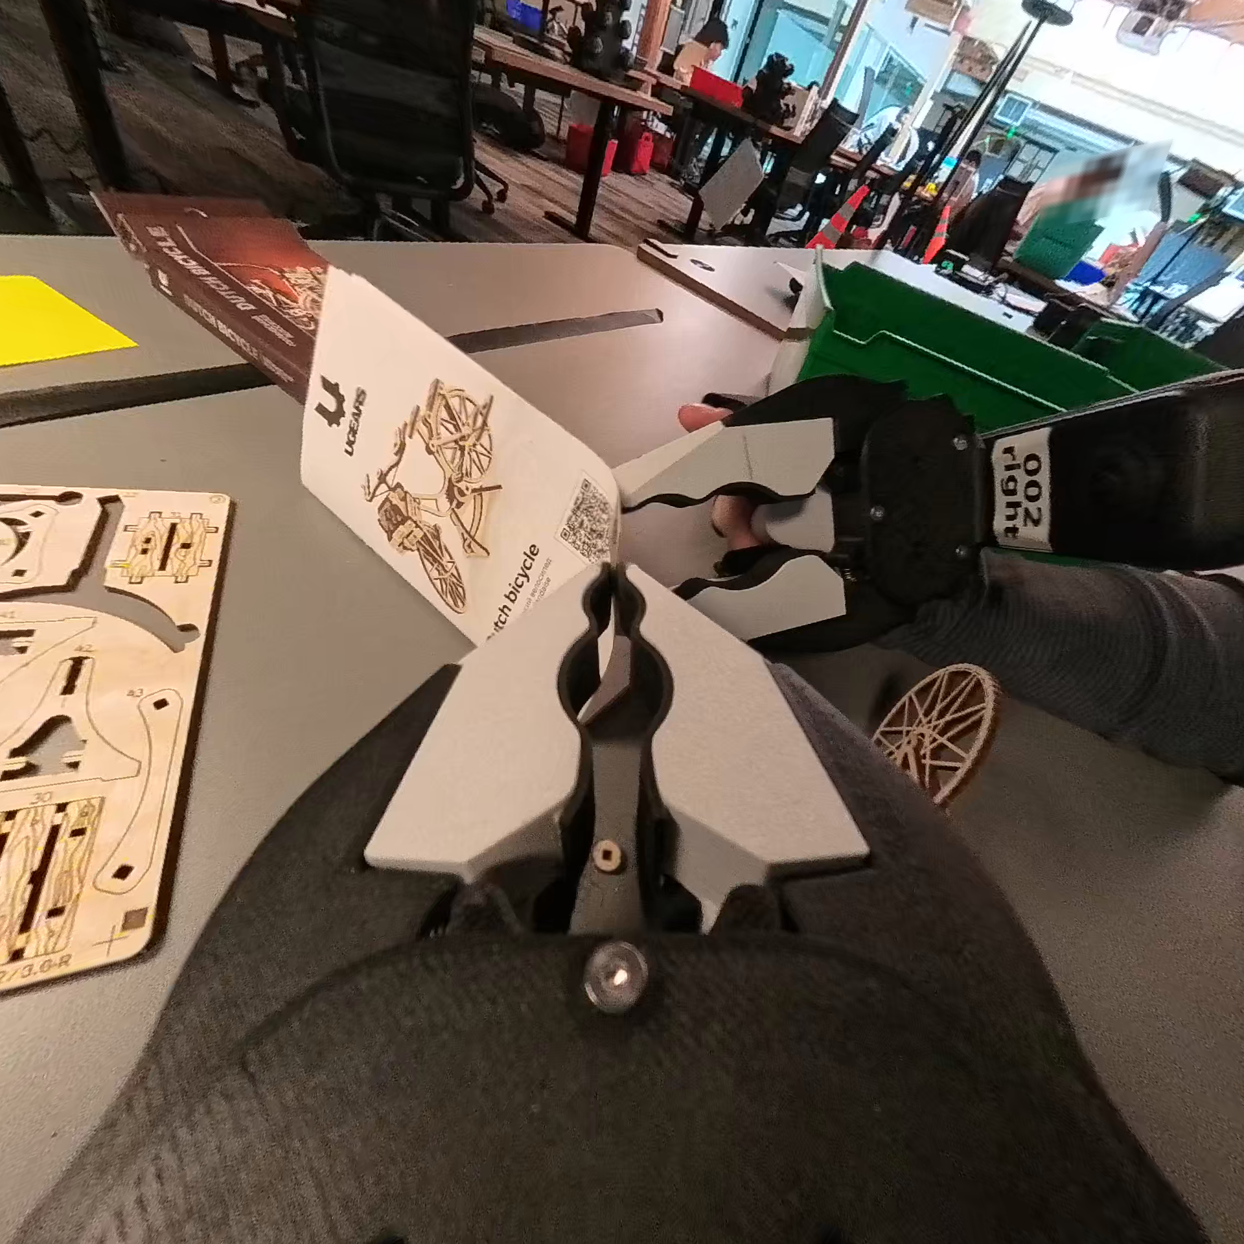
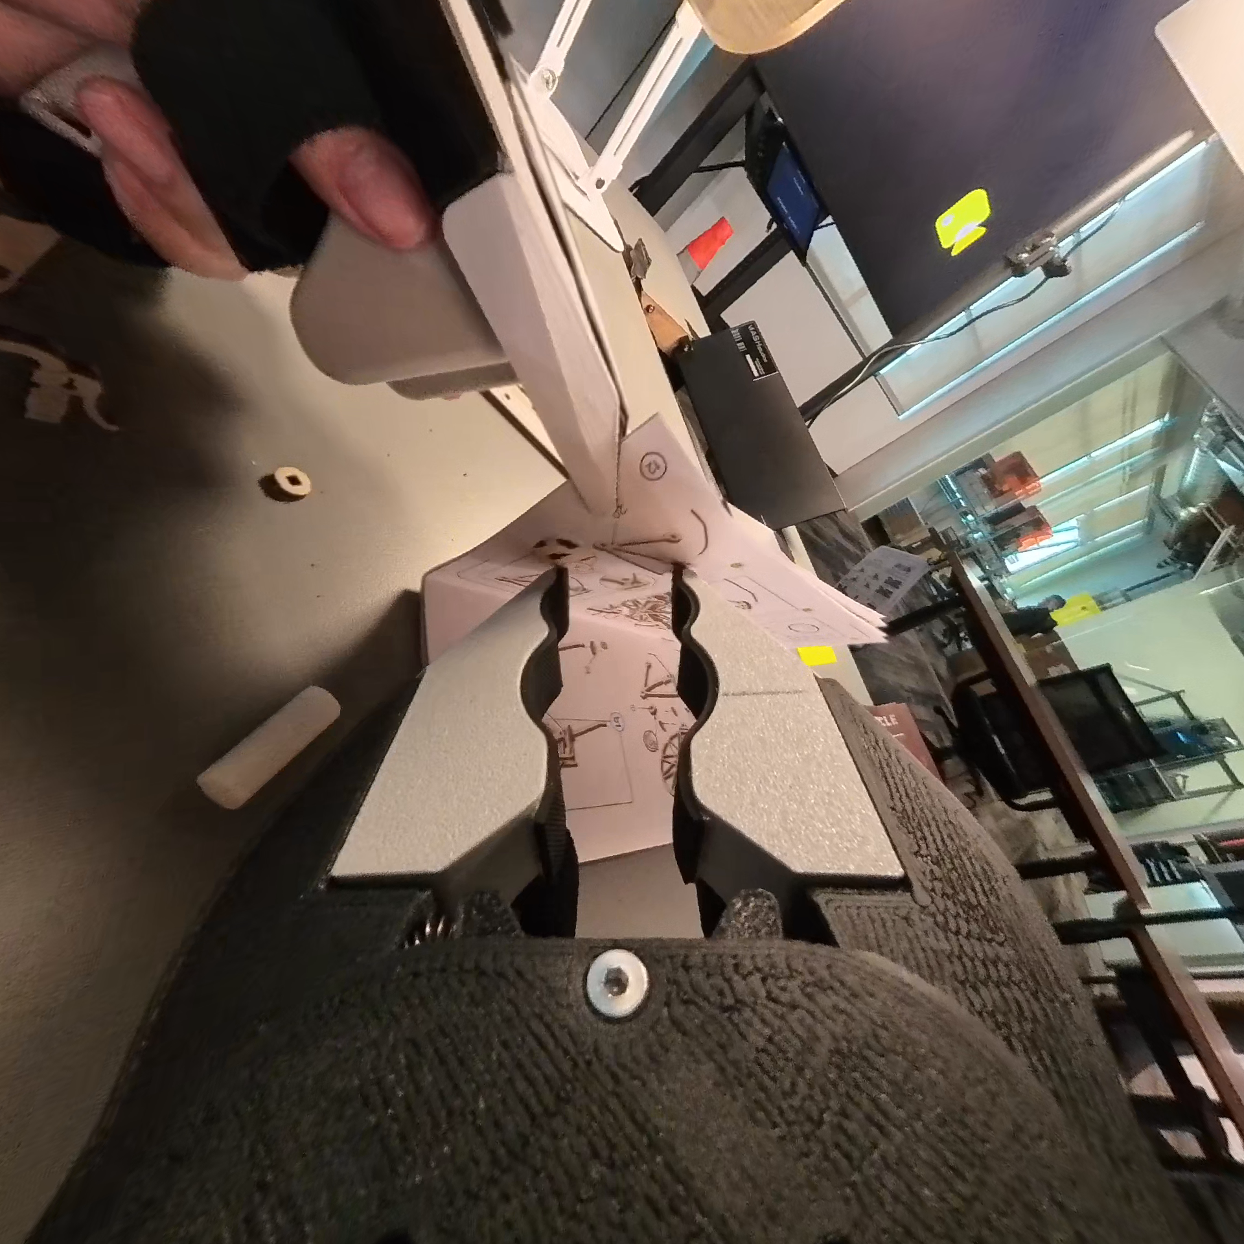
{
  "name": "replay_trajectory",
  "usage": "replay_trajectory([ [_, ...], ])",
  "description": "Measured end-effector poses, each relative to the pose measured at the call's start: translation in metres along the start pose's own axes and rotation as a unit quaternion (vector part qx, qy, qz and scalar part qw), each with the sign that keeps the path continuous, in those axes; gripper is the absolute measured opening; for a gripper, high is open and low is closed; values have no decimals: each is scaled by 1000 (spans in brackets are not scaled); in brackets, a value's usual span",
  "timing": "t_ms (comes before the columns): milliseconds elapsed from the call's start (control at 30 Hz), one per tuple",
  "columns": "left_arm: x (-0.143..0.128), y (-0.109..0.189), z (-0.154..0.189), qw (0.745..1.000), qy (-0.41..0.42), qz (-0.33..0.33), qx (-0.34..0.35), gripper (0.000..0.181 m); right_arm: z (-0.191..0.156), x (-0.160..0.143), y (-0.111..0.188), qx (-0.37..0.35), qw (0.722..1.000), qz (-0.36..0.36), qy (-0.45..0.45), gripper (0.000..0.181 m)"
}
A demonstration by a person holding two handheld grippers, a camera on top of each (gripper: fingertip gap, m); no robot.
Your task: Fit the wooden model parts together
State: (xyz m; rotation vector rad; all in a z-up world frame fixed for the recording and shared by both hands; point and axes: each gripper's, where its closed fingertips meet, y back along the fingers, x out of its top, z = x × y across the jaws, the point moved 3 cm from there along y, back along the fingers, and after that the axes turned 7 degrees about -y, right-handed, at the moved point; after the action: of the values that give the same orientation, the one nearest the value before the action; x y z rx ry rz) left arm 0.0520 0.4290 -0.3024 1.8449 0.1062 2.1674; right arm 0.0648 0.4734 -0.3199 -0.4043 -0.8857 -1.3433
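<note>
My left gripper [image 1: 614, 572] is shut on the lower edge of a white instruction booklet [image 1: 417, 431] with a bicycle drawing and holds it up off the grey table [image 1: 323, 606]. In the right wrist view the left gripper [image 2: 606, 511] comes in from the top and pinches the booklet's open pages [image 2: 606, 673]. My right gripper [image 2: 616, 579] is open, with the pages showing between its fingers and no pad pressing on them. It also shows in the left wrist view [image 1: 649, 544], with its tips by the booklet's right edge. A wooden spoked wheel [image 1: 936, 727] lies on the table.
A laser-cut wooden parts sheet [image 1: 101, 673] lies at the left. The dark kit box [image 1: 222, 269] and a yellow sheet [image 1: 40, 316] lie farther back, and a green bin [image 1: 942, 336] stands at the right. A small wooden washer [image 2: 286, 486] and a pale peg [image 2: 269, 754] lie on the table. My two grippers' fingertips are within a few centimetres of each other.
</note>
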Motion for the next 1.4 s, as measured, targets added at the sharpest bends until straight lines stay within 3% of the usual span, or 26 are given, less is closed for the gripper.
replay_trajectory([
  [167,6,0,8,999,0,29,-32,0,10,-1,2,-35,999,-5,2,27],
  [300,10,-1,8,998,-17,52,-26,0,18,-14,1,-57,997,-52,-15,25],
  [467,5,-1,-9,998,28,35,32,0,13,-40,-6,-23,987,-140,-69,20],
  [633,-2,8,-34,990,104,30,93,0,6,-43,-8,-3,984,-166,-71,0],
  [700,-6,12,-43,985,125,21,116,0,6,-44,-8,-2,982,-173,-81,0],
  [800,-13,15,-52,981,125,-9,149,0,7,-45,-9,-3,979,-181,-97,0],
  [1000,-25,16,-59,974,51,-108,194,1,8,-46,-9,-8,977,-186,-103,0],
  [1233,-43,20,-54,961,27,-213,175,3,13,-50,-8,-28,973,-200,-109,0],
  [1400,-51,21,-32,952,20,-273,135,4,20,-57,-6,-52,969,-214,-112,0],
])
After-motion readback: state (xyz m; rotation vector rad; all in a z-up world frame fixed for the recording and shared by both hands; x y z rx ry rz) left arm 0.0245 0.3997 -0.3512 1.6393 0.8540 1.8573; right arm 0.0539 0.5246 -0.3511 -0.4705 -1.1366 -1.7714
